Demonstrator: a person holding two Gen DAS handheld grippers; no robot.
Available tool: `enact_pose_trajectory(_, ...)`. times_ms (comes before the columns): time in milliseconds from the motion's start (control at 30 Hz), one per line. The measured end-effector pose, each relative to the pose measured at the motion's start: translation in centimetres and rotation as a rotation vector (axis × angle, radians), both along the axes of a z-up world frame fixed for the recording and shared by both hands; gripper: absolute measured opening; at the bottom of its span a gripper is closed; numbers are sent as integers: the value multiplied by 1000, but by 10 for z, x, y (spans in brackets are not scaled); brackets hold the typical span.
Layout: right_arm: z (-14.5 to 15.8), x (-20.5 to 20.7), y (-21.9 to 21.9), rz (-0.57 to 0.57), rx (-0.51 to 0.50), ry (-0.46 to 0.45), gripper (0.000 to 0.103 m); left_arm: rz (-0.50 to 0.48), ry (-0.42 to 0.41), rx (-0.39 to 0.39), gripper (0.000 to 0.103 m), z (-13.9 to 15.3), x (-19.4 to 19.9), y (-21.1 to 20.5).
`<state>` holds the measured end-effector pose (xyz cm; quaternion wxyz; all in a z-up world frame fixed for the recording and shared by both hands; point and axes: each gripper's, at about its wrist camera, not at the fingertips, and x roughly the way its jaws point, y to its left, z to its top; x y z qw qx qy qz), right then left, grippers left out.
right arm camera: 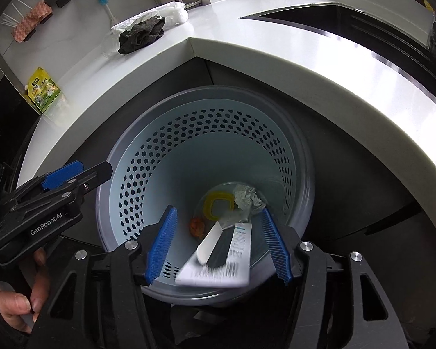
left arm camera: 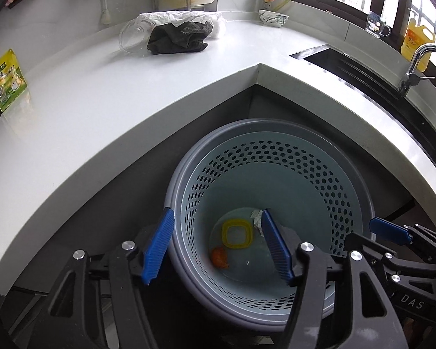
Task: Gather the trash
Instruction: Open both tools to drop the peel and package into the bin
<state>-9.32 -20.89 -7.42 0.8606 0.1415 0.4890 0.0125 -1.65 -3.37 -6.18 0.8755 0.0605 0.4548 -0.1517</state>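
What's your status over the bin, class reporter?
Left gripper open, empty. Right gripper open; white box, motion-blurred, between its fingers over the bin. Yellow lid and crumpled paper inside. Nothing blocking.

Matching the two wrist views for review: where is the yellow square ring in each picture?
Left wrist: yellow square ring lies on the bin bottom, between the left claw fingers.
Right wrist: same ring, upper centre of the bin bottom, partly covered by crumpled paper.
Shared landmark: the dark cloth on the counter.
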Motion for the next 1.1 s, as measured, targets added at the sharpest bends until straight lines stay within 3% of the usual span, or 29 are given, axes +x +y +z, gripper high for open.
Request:
enact_pose_trajectory(267,-3,0,-3,-7,0,9,58,5,-11,-3,66,2,-1,2)
enact_pose_trajectory(1100,-1,-1,-1,-4,-15,8,58,27,-47,9,68,11,-2,9)
